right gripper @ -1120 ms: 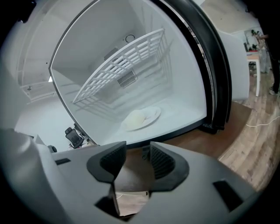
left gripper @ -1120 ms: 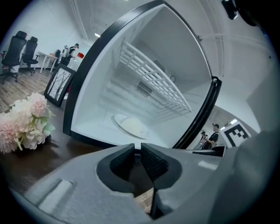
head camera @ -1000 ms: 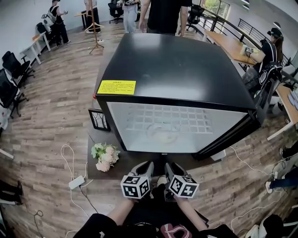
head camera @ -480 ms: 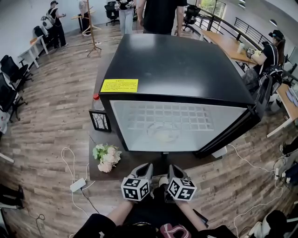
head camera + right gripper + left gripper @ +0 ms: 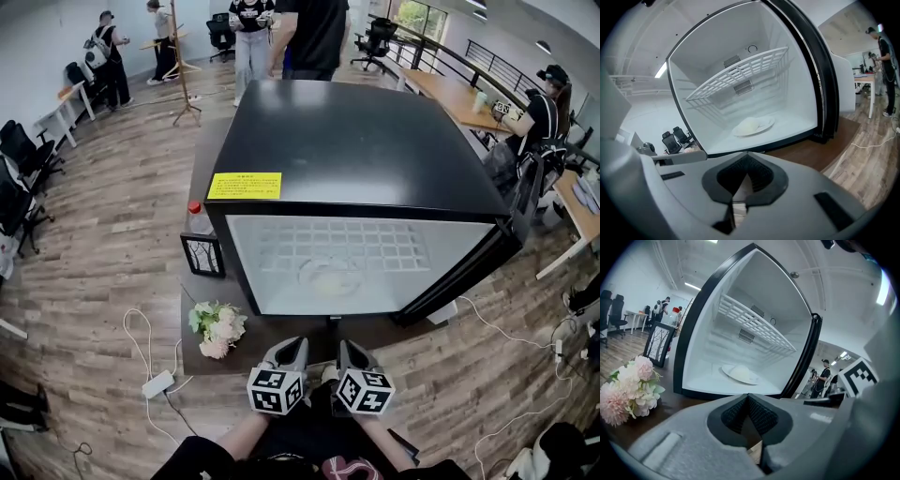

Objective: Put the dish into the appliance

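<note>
The dish (image 5: 330, 274) lies inside the appliance (image 5: 356, 141). Before it, left gripper (image 5: 289, 347) and right gripper (image 5: 351, 349) are clenched empty. The open door (image 5: 473, 267) could be forgotten.

Grey left tongs (image 5: 291, 347), grey right tongs (image 5: 350, 349), black-and-white marker cubes (image 5: 277, 391), black sleeves (image 5: 199, 454)

The yellow label (image 5: 244, 186) on the appliance (image 5: 356, 141) bears print too small to read.

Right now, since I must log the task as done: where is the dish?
The dish lies on the white floor of the open appliance, beneath its wire rack, at the centre of the head view.
</note>
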The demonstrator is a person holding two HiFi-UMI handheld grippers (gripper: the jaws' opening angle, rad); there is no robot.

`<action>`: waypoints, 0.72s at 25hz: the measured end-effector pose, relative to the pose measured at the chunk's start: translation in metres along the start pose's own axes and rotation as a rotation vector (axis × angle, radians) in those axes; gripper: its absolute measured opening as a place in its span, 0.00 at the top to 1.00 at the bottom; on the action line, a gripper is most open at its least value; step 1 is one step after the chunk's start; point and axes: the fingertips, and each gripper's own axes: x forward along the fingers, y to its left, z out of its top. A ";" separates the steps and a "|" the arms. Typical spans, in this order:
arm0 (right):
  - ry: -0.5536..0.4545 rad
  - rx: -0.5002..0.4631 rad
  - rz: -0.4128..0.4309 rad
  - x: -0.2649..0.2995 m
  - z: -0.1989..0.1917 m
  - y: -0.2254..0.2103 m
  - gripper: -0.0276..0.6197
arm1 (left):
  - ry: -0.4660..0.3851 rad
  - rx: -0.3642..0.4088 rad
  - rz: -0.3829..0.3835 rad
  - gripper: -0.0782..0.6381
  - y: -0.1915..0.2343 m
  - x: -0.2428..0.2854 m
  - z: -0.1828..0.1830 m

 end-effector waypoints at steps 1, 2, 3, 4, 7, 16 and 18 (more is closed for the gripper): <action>-0.001 -0.006 0.001 0.000 0.000 0.001 0.95 | 0.000 0.001 -0.001 0.88 0.000 0.000 0.000; -0.001 -0.013 0.000 0.000 0.001 0.002 0.95 | 0.000 0.002 -0.004 0.88 0.000 0.001 0.001; -0.001 -0.019 -0.002 0.001 0.001 0.002 0.95 | 0.000 0.003 -0.008 0.88 0.000 0.002 0.001; -0.001 -0.023 -0.004 0.001 0.001 0.002 0.95 | 0.000 0.004 -0.013 0.88 -0.001 0.002 0.001; -0.001 -0.031 -0.010 0.002 0.002 0.002 0.95 | -0.001 0.010 -0.027 0.88 -0.002 0.004 0.002; -0.011 -0.050 -0.007 0.006 0.007 0.006 0.95 | -0.007 0.029 -0.054 0.88 -0.006 0.008 0.007; -0.012 -0.055 -0.001 0.007 0.008 0.007 0.95 | -0.007 0.033 -0.055 0.88 -0.006 0.008 0.007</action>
